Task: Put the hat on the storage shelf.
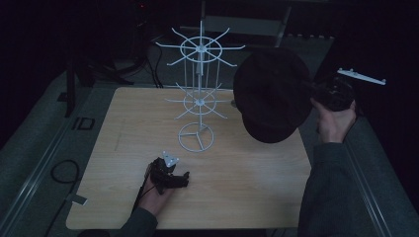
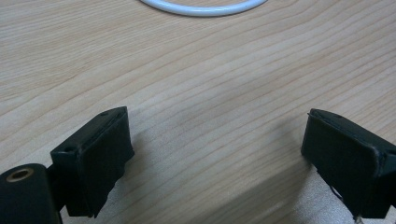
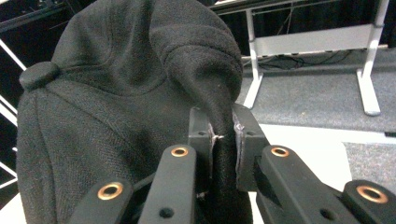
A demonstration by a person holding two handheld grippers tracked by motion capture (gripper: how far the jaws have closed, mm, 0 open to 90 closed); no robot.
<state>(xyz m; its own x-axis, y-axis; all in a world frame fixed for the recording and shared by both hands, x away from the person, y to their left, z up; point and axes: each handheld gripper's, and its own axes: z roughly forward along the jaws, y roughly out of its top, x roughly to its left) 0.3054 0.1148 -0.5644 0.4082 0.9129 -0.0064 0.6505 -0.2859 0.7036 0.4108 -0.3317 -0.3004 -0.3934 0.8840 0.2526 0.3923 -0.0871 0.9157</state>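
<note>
Black wool fabric, a cap (image 1: 272,94), hangs from the right gripper (image 1: 316,94), which the person's right hand (image 1: 333,118) holds up off the right edge of the table (image 1: 247,182), level with the lower ring of hooks of the white wire rack (image 1: 198,94). The forearm rises steeply from the bottom of the high view, the wrist is bent so that the gripper points toward the rack, and the cap hangs in the air just right of the rack without touching it. In the right gripper view the jaws are pressed together on a fold of the cap's (image 3: 116,102) edge, the cloth pinched flat between the pads, and the button on the crown sits at the upper left.

The left gripper (image 1: 184,175) lies low on the tabletop in front of the rack's round base, the left hand (image 1: 155,195) cupped under its body and the forearm coming in from the bottom edge. In the left gripper view its jaws stand wide apart with nothing between them, bare wood below, and the rack's base ring (image 2: 203,8) just ahead.
</note>
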